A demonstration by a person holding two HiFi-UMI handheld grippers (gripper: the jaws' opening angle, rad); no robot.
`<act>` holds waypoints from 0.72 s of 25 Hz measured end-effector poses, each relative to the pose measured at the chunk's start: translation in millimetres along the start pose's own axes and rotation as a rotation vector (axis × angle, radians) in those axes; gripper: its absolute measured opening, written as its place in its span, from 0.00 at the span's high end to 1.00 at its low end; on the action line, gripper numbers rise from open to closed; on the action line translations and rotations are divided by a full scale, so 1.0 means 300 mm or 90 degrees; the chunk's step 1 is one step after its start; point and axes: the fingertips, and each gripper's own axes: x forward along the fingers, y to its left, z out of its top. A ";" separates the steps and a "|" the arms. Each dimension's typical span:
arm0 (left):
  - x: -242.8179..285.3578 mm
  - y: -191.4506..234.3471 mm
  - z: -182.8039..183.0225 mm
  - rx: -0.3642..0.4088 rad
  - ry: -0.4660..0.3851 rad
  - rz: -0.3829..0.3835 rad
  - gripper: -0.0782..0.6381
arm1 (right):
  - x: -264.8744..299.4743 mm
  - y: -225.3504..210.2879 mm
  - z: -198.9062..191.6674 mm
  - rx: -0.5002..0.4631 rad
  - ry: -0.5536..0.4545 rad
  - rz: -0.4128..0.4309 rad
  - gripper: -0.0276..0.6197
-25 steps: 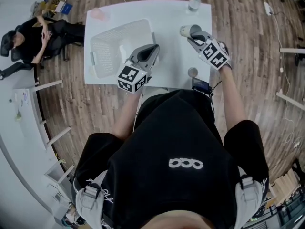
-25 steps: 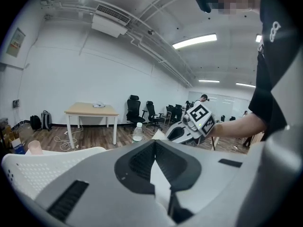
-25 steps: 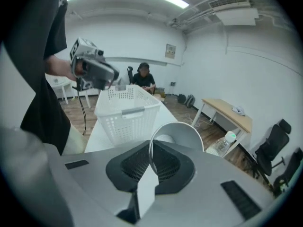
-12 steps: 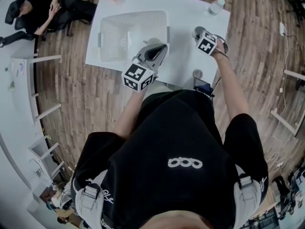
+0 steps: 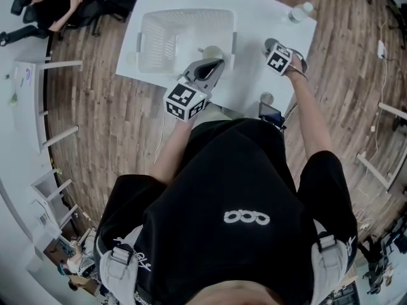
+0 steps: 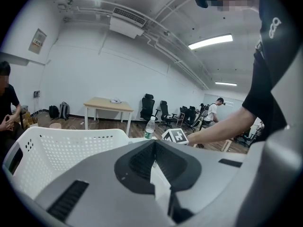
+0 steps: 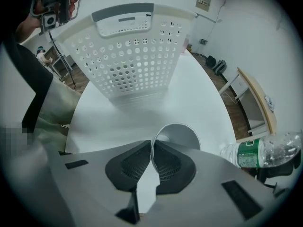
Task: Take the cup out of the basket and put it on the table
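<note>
Right gripper (image 7: 151,144) pinches cup (image 7: 182,135) rim, bottle (image 7: 258,154) near, basket (image 7: 128,56) apart

The hand-held gripper (image 7: 151,144) has its jaws closed on the near wall of the cup (image 7: 182,135), whose mouth faces the camera above the white tabletop (image 7: 189,93). The perforated basket (image 7: 128,51) sits beyond, well apart. A bottle (image 7: 260,152) is near the cup's right.

head: steeply down on table (image 5: 254,18) | left gripper view: level | right gripper view: downward | shared: basket (image 5: 159,43)
</note>
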 end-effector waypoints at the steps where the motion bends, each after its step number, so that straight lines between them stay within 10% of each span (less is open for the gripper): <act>1: -0.003 0.000 -0.001 0.001 0.000 0.000 0.88 | 0.001 0.005 -0.001 0.000 0.000 0.001 0.91; 18: -0.063 -0.019 -0.038 -0.008 -0.009 0.003 0.88 | -0.080 0.067 -0.024 0.026 -0.028 -0.039 0.88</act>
